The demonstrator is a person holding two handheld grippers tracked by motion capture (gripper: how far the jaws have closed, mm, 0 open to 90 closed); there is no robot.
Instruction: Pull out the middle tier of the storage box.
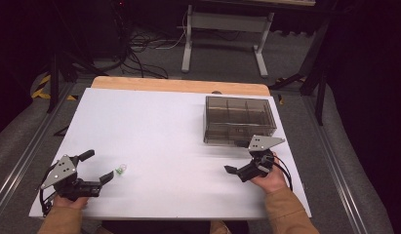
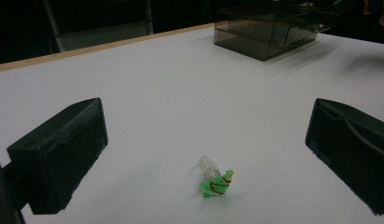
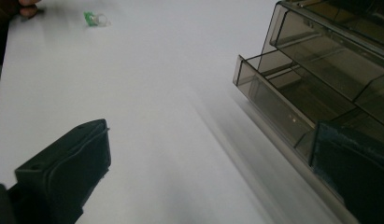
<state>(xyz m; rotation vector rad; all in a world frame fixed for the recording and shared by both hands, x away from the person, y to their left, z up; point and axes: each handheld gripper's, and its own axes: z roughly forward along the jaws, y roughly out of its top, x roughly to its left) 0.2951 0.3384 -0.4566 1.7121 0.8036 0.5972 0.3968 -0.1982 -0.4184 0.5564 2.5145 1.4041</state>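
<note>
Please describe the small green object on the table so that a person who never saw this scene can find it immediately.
Start from the white table, with the smoky plastic organizer box at its far right. Go to the near left side, where the left hand-held gripper lies with open jaws. Just ahead of its jaws lies the small green toy, bright green with red lines and a clear cap-like part, the table's one colourful thing.

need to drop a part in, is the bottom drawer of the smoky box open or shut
Open: the drawer juts out from the box front.

This looks like a lab: a white table (image 1: pixel 154 136), tangled cables (image 1: pixel 139 53) on the floor, metal stands (image 1: pixel 222 29).
</note>
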